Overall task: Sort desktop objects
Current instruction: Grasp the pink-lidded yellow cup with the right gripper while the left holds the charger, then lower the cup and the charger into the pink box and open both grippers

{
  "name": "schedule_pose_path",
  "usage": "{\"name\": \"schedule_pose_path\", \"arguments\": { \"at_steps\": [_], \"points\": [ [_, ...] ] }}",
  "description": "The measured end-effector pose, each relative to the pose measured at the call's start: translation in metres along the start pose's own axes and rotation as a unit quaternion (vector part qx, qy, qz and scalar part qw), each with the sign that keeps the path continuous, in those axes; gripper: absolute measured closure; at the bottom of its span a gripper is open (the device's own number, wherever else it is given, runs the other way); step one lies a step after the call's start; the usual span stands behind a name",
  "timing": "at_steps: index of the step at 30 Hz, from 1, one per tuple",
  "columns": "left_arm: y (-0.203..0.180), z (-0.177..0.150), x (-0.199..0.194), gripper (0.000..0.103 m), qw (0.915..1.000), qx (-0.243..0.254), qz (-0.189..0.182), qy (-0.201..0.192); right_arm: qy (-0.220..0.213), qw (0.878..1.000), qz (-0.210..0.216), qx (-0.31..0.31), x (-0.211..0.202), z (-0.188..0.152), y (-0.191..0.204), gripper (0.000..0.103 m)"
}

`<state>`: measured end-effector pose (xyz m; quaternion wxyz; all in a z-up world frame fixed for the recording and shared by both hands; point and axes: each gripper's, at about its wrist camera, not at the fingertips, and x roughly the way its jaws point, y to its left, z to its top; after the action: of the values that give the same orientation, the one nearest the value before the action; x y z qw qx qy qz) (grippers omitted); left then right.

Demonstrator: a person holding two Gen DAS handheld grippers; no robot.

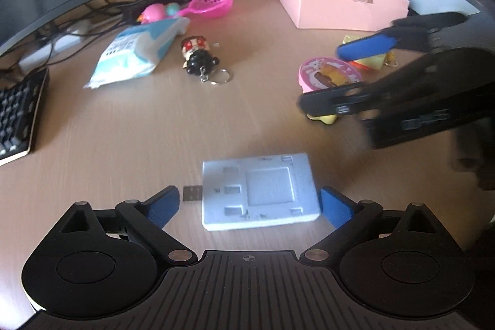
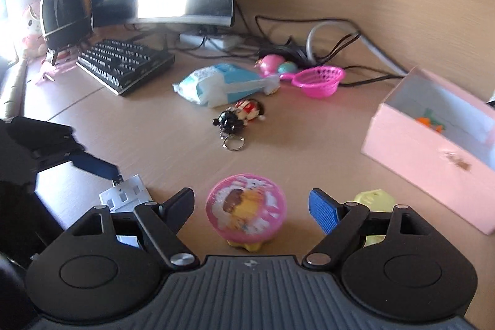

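We judged the pink box [image 1: 337, 8] at the far edge of the tabletop [image 1: 154, 126] to be the collecting bin, since it stood open with one small orange thing [image 2: 431, 122] already inside, while the loose items lay scattered before it. Our left hand-held gripper [image 1: 249, 204] was spread wide, its blue pads on either side of the white foam tray [image 1: 258, 190] without clamping it; it gripped nothing. Our right hand-held gripper [image 2: 250, 206] was likewise released, straddling the pink round toy [image 2: 246, 214], which rested on the tabletop untouched between its fingers. A yellow item [image 2: 374, 198] lay just beside it. The figure keychain [image 1: 199, 56], tissue pack [image 1: 136, 53] and pink net scoop [image 1: 213, 2] waited further off.
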<state>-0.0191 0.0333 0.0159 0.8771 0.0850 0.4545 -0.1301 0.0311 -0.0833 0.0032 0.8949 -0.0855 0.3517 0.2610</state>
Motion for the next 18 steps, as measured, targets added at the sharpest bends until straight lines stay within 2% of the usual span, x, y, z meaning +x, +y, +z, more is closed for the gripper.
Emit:
{"name": "schedule_pose_path", "arguments": {
  "at_steps": [2, 3, 4, 10, 13, 17, 18],
  "points": [
    [0.0, -0.001, -0.001, 0.003, 0.9999, -0.007, 0.007, 0.002, 0.007, 1.0, -0.004, -0.002, 0.005, -0.002, 0.002, 0.028],
    [0.0, -0.004, -0.001, 0.003, 0.9998, -0.013, 0.015, 0.004, 0.012, 1.0, -0.006, -0.003, 0.005, -0.004, 0.002, 0.045],
    [-0.001, -0.004, 0.0, 0.003, 0.9995, -0.02, 0.023, 0.006, 0.015, 1.0, -0.007, -0.001, 0.002, -0.005, 0.003, 0.047],
    [-0.001, 0.005, 0.011, 0.001, 0.9968, -0.062, 0.051, 0.0, 0.014, 0.999, -0.029, 0.012, -0.028, -0.023, -0.005, 0.047],
    [-0.005, 0.013, 0.015, 0.001, 0.9971, -0.045, 0.061, -0.007, 0.016, 0.999, -0.043, 0.017, -0.045, -0.035, -0.01, 0.047],
    [-0.01, 0.015, 0.015, 0.002, 0.9981, -0.03, 0.051, -0.014, 0.014, 0.998, -0.06, 0.029, -0.064, -0.047, -0.019, 0.047],
    [-0.012, 0.015, 0.013, 0.007, 0.9983, -0.029, 0.048, -0.018, 0.012, 0.997, -0.064, 0.032, -0.069, -0.049, -0.021, 0.047]
  ]
}}
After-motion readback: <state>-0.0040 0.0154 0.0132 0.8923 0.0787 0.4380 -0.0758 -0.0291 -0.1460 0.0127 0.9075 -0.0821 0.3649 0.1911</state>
